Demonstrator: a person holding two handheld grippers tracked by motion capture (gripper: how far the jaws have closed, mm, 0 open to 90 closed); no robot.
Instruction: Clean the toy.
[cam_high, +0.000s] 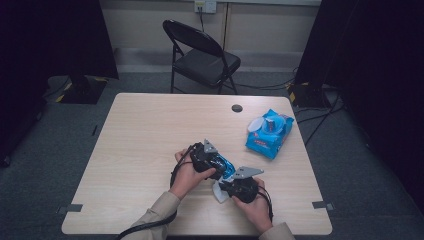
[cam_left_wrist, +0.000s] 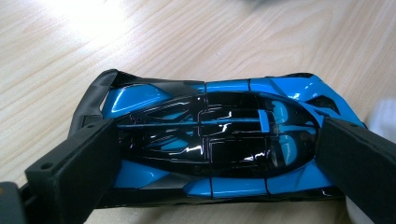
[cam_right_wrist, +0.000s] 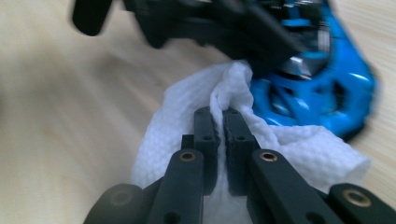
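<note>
Blue toy car (cam_left_wrist: 219, 140) clamped end to end between the left gripper's (cam_high: 216, 161) fingers (cam_left_wrist: 74, 172); white wipe (cam_right_wrist: 261, 135) pinched in the right gripper's (cam_high: 226, 184) clenched fingers (cam_right_wrist: 205, 135), touching the car's side. Both hands meet low over the near edge of the wooden surface (cam_high: 150, 130) — a blue wipe pack (cam_high: 269, 132) lies well apart, a folding chair (cam_high: 202, 55) beyond.
</note>
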